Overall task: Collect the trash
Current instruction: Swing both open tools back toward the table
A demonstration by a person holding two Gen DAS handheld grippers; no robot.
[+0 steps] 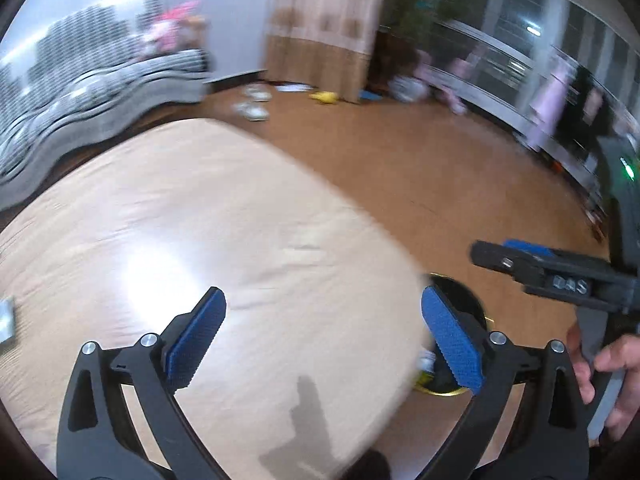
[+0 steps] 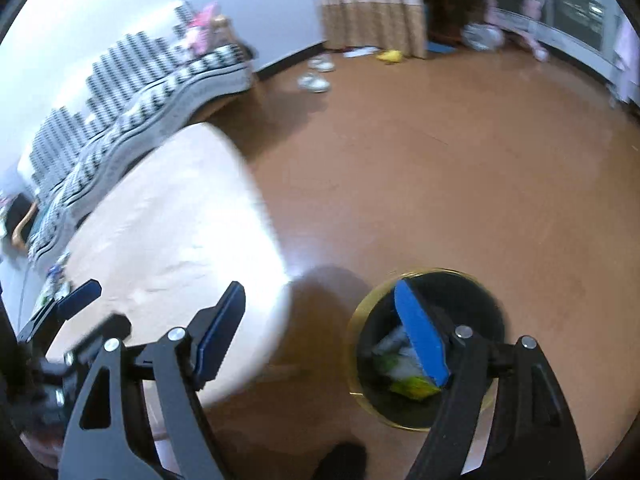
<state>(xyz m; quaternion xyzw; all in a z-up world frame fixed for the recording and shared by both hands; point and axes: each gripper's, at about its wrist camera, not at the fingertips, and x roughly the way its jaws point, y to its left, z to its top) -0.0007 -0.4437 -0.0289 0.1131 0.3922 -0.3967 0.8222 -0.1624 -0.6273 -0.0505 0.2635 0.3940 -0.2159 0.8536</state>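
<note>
Right wrist: round, gold-rimmed black bin holds crumpled trash.

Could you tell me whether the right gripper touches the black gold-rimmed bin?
Apart: the right wrist view shows the right gripper open and raised, the black gold-rimmed bin below.

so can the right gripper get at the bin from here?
Probably yes. The right gripper is open and empty, and the bin stands on bare floor just below it, mouth up, beside the table. Nothing covers the opening; only trash lies inside.
</note>
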